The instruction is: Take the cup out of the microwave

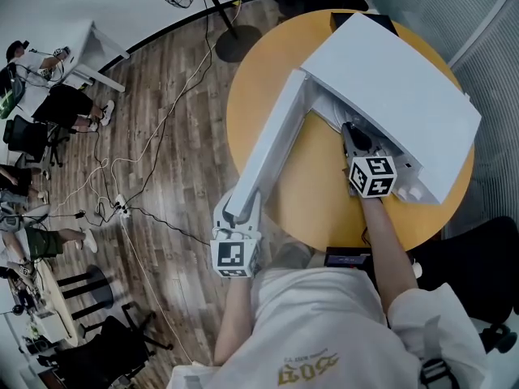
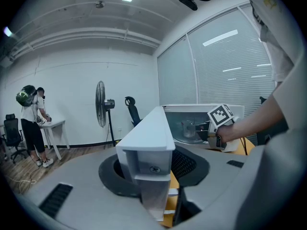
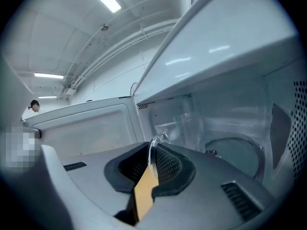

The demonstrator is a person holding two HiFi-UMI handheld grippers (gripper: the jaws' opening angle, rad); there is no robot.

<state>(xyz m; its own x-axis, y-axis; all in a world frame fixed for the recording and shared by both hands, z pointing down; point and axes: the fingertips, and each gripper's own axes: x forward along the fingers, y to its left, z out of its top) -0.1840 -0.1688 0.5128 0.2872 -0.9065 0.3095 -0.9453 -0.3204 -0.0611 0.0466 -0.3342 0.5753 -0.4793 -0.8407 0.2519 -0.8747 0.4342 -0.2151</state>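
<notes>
Door hold: my left tool (image 1: 238, 217), at the lower middle of the head view, is clamped across the free end of the microwave's door (image 1: 272, 140). In the left gripper view the white edge fills the gap between the jaws. I judge the grip is there to pin the door wide so it cannot drift shut on my other arm.
Worktop: the round orange worktop (image 1: 324, 209) shows bare between the door and the oven front. I judge that is room enough to set the cup down.
Right tool: the right tool (image 1: 358, 142), at the middle right of the head view, reaches into the oven mouth. Its jaws are nearly together, pinching the clear handle (image 3: 154, 143) of the cup.
Cup: the cup (image 3: 184, 127) is clear glass and sits inside the cavity, just past the jaw tips at the centre of the right gripper view. I judge the handle was chosen because the body looks too wide and slick for these jaws. I cannot tell whether its base touches the cavity floor.
Turntable: the glass turntable (image 3: 237, 152) lies right of the cup, at the lower right of that view.
Microwave: the white microwave (image 1: 397, 87) fills the upper right of the head view, with its mouth toward me.
Risk: in my judgement a handle pinch lets the cup swing, so it should be drawn out straight and slowly under the cavity roof.
</notes>
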